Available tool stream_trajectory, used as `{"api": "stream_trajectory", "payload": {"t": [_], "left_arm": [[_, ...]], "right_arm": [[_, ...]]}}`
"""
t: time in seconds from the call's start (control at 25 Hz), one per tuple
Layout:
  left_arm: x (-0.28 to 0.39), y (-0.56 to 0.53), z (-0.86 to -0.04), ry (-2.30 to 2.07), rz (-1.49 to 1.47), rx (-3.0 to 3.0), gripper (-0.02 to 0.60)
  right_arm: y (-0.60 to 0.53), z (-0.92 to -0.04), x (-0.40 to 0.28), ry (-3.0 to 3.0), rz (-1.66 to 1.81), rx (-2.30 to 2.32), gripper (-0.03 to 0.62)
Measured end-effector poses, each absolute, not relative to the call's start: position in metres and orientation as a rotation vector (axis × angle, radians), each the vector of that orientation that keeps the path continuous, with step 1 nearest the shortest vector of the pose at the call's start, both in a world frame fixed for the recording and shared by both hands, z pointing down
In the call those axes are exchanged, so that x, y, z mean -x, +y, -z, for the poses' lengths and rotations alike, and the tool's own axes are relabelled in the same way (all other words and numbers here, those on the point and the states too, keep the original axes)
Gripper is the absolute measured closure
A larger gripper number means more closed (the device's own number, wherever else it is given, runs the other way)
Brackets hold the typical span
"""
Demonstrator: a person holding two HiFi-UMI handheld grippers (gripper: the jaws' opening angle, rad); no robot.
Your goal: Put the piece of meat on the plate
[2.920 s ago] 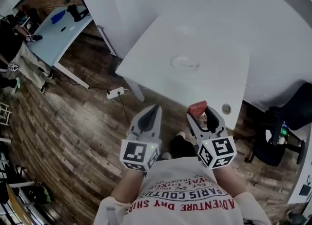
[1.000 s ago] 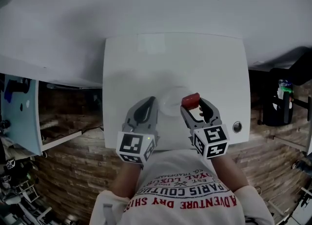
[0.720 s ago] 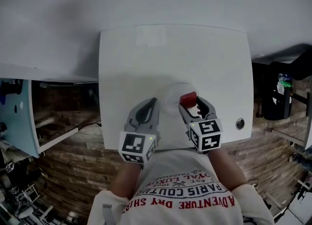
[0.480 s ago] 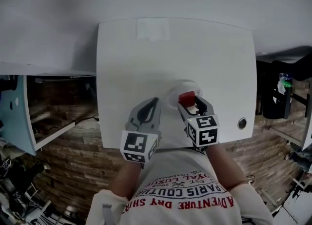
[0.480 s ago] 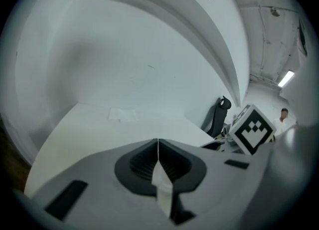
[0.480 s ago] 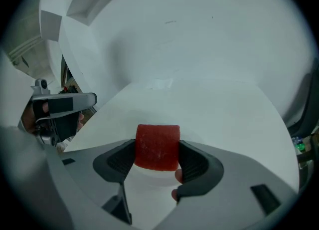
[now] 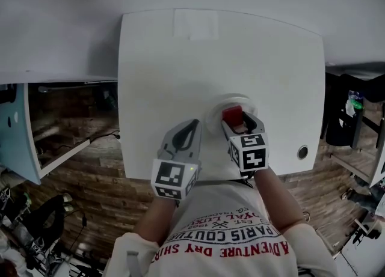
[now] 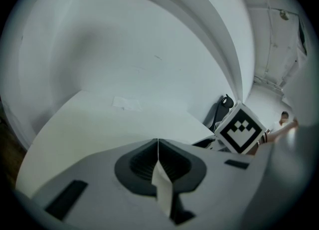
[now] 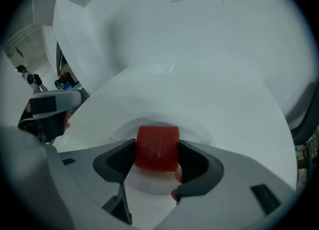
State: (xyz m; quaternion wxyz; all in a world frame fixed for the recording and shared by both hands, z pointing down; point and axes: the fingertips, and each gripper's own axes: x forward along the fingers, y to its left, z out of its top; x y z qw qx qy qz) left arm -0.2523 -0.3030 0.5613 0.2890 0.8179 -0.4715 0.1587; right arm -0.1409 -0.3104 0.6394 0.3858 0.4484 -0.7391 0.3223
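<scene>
- Where your right gripper [image 7: 233, 121] reaches over the near part of the table [image 7: 174, 59], its jaws are clamped on the piece of meat [image 7: 232, 114], one pad against each side of the red block.
- In the right gripper view the piece of meat [image 9: 157, 147] sits squarely between the two dark pads, and the right gripper [image 9: 157, 150] frames it from both sides.
- The plate [image 7: 210, 113] lies directly under the meat; its pale round rim [image 9: 200, 127] shows beyond and below the block. You may have the meat resting on the plate or just above it; the views do not settle that.
- Your left gripper [image 7: 192, 127] is just beside the plate on its left, over the table, jaws pressed together with nothing between them.
- The left gripper view confirms it: the left gripper [image 8: 158, 146] shows its two jaws meeting in one thin seam, with the white table [image 8: 99, 124] beyond.
- At the right of that view you can see the marker cube [image 8: 240, 129] of your other gripper.
- A pale rectangular patch [image 7: 195, 24] lies at the table's far edge, well apart from the plate.
- A small round grommet [image 7: 302, 151] sits near the table's right front corner.
- Dark wooden floor [image 7: 78, 173] shows to the left of the table.
</scene>
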Motion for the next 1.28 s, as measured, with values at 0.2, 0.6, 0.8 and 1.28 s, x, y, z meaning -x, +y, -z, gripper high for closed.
{"api": "stream_trajectory", "payload": {"t": [0.2, 0.6, 0.8, 1.28], "left_arm": [[0.253, -0.302, -0.563, -1.247, -0.429, -2.183, 0.572], [0.251, -0.304, -0.55, -1.247, -0.427, -2.22, 0.572], [0.242, -0.306, -0.529, -1.263, -0.39, -2.247, 0.572], [0.214, -0.307, -0.431, -1.35, -0.217, -2.419, 0.572]], "right_arm": [[-0.312, -0.642, 0.141, -1.872, -0.843, -1.156, 0.315], [-0.315, -0.625, 0.14, -1.904, -0.882, -1.21, 0.313], [-0.318, -0.59, 0.122, -1.953, -0.864, -1.301, 0.344], [-0.326, -0.457, 0.079, -2.23, -0.617, -1.622, 0.58]]}}
